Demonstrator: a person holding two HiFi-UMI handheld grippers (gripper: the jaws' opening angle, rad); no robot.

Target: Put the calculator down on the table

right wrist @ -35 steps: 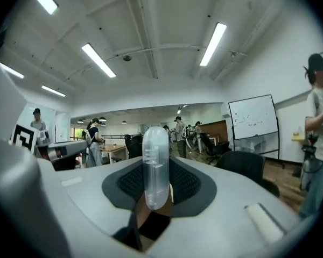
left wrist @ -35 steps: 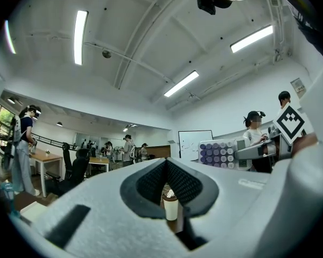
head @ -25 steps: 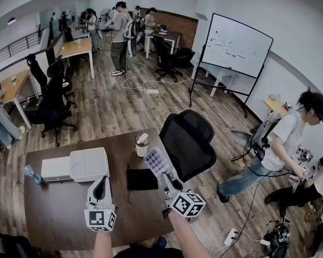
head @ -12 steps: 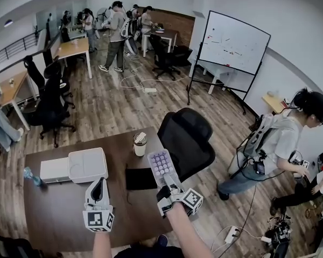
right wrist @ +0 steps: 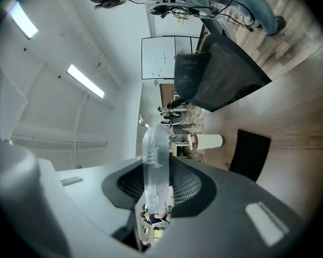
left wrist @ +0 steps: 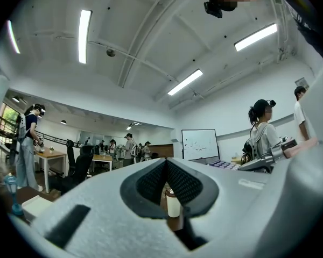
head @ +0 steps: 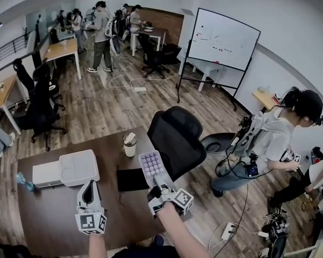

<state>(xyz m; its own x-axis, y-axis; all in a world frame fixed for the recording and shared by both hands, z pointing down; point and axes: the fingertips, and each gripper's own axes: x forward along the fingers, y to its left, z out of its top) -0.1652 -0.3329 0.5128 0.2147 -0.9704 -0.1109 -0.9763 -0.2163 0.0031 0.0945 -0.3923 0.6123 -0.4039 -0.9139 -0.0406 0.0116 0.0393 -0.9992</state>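
Observation:
The calculator, pale with lavender keys facing up, sticks out forward from my right gripper, which is shut on its near end. It hangs above the brown table's right part, just right of a black pad. In the right gripper view the calculator shows edge-on as a thin pale slab pinched between the dark pads, and the view is rolled sideways. My left gripper hovers over the table's middle with its jaws together and nothing between them; its pads meet at the tip.
A paper cup with a lid stands at the table's far edge. A white box and a water bottle sit at the left. A black office chair is tucked against the table's right side. A person stands further right.
My right gripper has rolled and sunk a little with the calculator, whose keys now face more upward. The left gripper has stayed put. The person at the right has stepped closer.

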